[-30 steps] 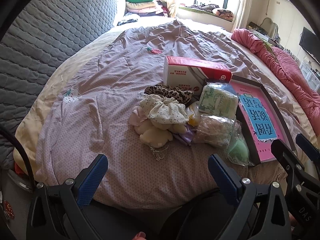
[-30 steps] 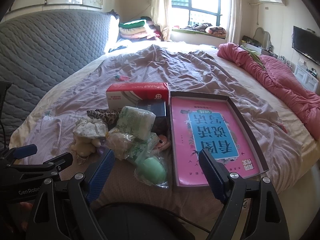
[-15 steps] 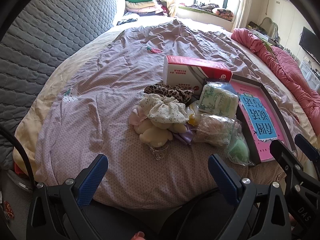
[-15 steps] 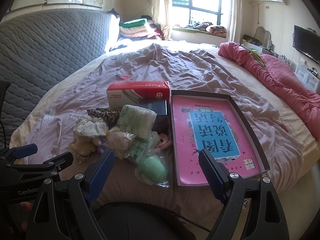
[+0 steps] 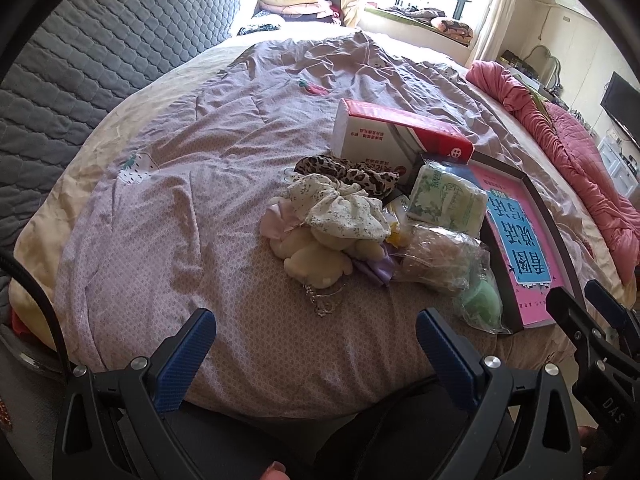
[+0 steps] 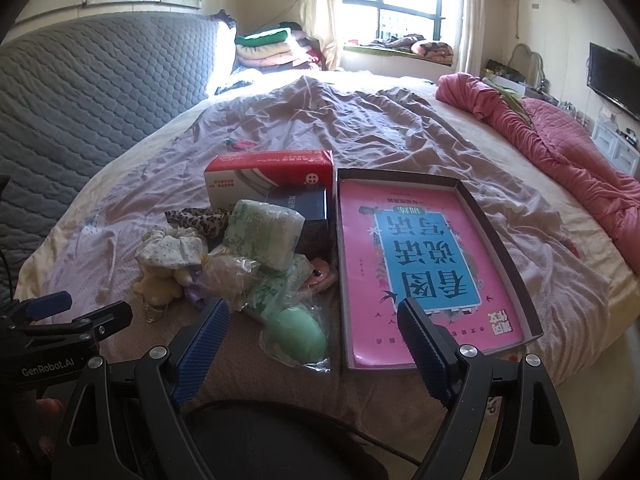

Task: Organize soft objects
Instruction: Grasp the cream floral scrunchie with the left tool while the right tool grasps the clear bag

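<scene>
A heap of soft things lies on the lilac bedspread: a floral scrunchie [image 5: 340, 210] on a cream plush toy [image 5: 316, 258], a leopard scrunchie [image 5: 344, 168], a green tissue pack [image 5: 446, 200], a crinkly clear bag [image 5: 436, 262] and a bagged green sponge [image 5: 482, 306]. The same sponge [image 6: 298, 338] and tissue pack [image 6: 262, 234] show in the right wrist view. A shallow box holding a pink book [image 6: 416, 264] lies to the right of the heap. My left gripper [image 5: 316, 344] is open, short of the plush toy. My right gripper [image 6: 316, 334] is open, near the sponge.
A red and white carton [image 5: 396, 140] and a dark box [image 6: 304, 210] stand behind the heap. A grey quilted headboard [image 6: 92, 92] curves along the left. A pink quilt [image 6: 560, 148] is bunched at the right. Folded blankets [image 6: 268, 46] are stacked by the window.
Both views have shifted only slightly; the objects lie as before and both grippers stay open.
</scene>
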Demonstrator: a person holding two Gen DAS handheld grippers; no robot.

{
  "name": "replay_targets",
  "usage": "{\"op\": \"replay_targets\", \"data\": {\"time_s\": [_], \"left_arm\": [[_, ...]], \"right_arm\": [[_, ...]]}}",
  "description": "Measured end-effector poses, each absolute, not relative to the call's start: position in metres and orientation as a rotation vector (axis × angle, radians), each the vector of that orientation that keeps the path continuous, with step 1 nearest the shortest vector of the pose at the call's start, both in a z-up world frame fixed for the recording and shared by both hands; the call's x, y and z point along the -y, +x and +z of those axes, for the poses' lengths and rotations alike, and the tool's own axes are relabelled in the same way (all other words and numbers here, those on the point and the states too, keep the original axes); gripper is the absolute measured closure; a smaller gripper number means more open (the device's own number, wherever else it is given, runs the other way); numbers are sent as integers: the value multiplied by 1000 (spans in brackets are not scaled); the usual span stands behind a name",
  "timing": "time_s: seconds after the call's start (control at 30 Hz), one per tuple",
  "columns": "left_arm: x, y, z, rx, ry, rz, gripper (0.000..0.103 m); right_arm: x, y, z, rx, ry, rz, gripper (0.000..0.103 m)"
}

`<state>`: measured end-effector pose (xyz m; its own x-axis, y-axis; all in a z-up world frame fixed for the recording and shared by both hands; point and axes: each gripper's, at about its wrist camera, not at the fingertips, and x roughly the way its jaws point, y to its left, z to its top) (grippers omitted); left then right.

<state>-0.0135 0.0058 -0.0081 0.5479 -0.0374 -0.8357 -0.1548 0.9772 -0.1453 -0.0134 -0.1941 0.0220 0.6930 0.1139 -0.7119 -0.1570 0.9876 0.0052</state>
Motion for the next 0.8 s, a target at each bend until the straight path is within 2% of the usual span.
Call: {"op": "replay_targets", "data": {"time_s": [0.43,0.8], "left_arm": [[-39,-3,-33,-1036,-322,86,2],[-20,27,-26,-986,-283,-12,3]], "right_arm": [[199,-2,8,-842,-74,192,16],[169,11,-3,-852,-200,315,16]]}}
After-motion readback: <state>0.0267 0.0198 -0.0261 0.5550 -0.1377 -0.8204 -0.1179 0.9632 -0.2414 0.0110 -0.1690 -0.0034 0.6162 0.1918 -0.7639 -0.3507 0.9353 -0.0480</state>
